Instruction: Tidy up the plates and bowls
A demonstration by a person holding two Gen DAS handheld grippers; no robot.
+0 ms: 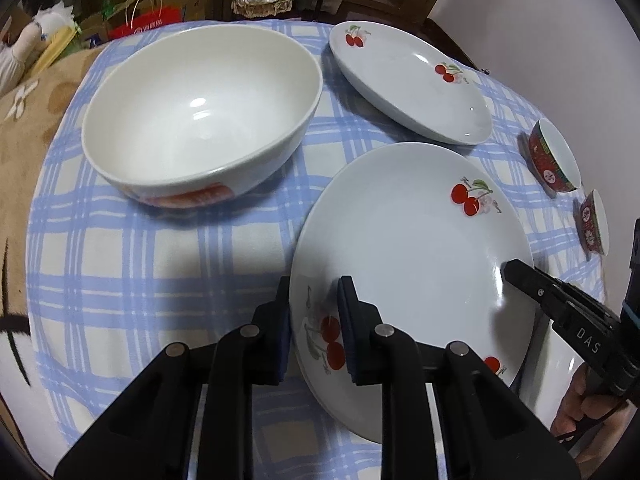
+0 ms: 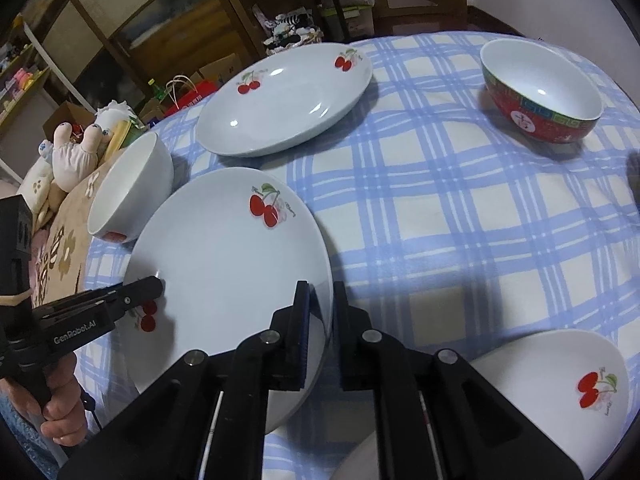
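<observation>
plate (image 1: 404,256) near table edge, beside big bowl (image 1: 200,112) | left gripper (image 1: 314,320) and right gripper (image 2: 320,316) both clamped on opposite rims | glazed, stiff, slippery, breakable; rim grips suit, lift level

Desk (image 2: 440,208) draped in a blue-and-cream checked cloth (image 1: 160,260), over a tan flowered blanket (image 1: 36,120). Behind: dark wooden cabinet with glass doors (image 2: 120,28), cardboard boxes (image 2: 220,68), red paper bag with white handles (image 1: 148,16), soft toys (image 2: 76,152). White wall (image 1: 540,20) at right. Indoor light, dim beyond the desk.
</observation>
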